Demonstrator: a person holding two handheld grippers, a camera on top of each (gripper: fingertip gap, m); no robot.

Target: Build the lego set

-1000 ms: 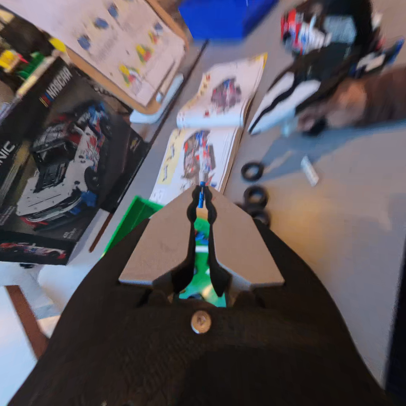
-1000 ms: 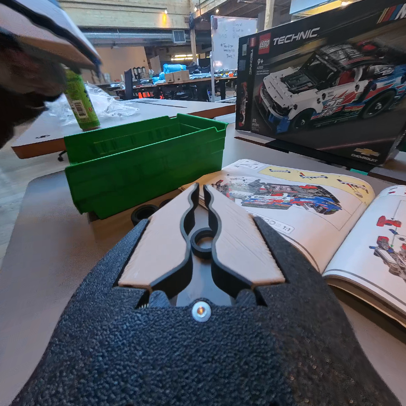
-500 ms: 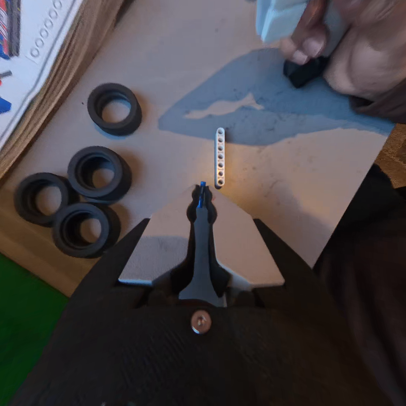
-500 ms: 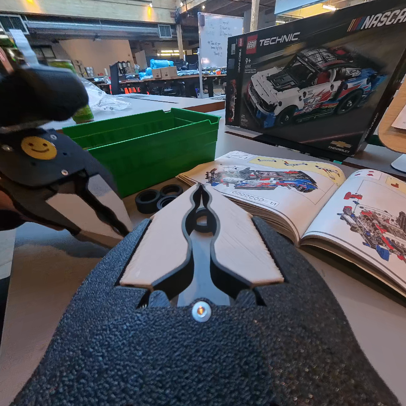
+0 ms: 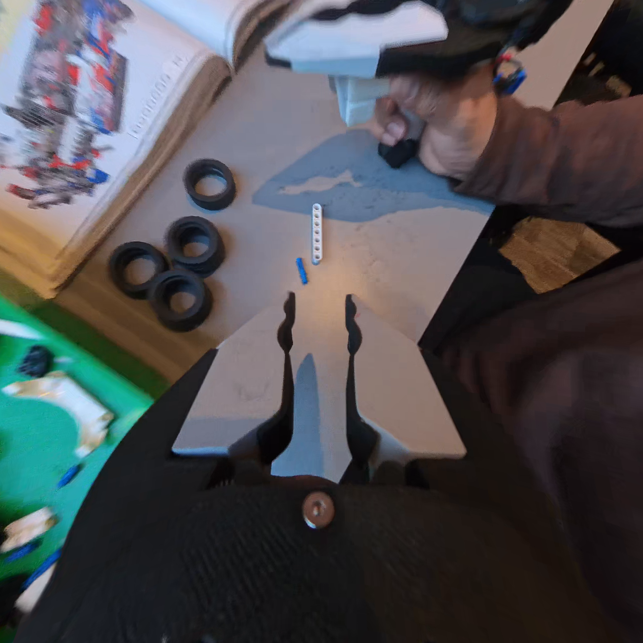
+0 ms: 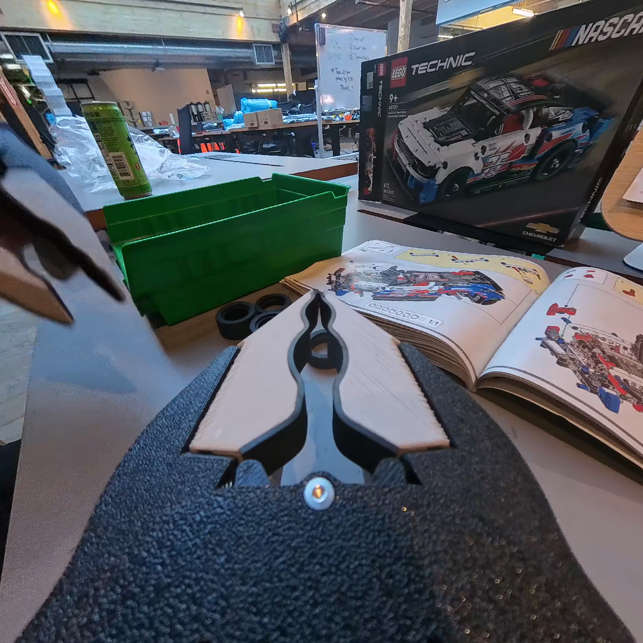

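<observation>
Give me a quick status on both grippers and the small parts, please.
Left gripper open, empty. Right gripper shut, empty. Blue pin on table beside white beam. Four black tyres left of them, nothing obstructing.

Our left gripper (image 5: 318, 295) hangs over the table with its jaws spread and nothing between them. Our right gripper (image 6: 318, 294) sits low, tips together, gripped by our hand (image 5: 442, 132).

A green drinks can (image 6: 116, 149) stands upright on the adjoining table beside crumpled clear plastic wrap (image 6: 163, 158), with a wheeled whiteboard (image 6: 349, 66) and cluttered workbenches (image 6: 264, 121) well beyond.
</observation>
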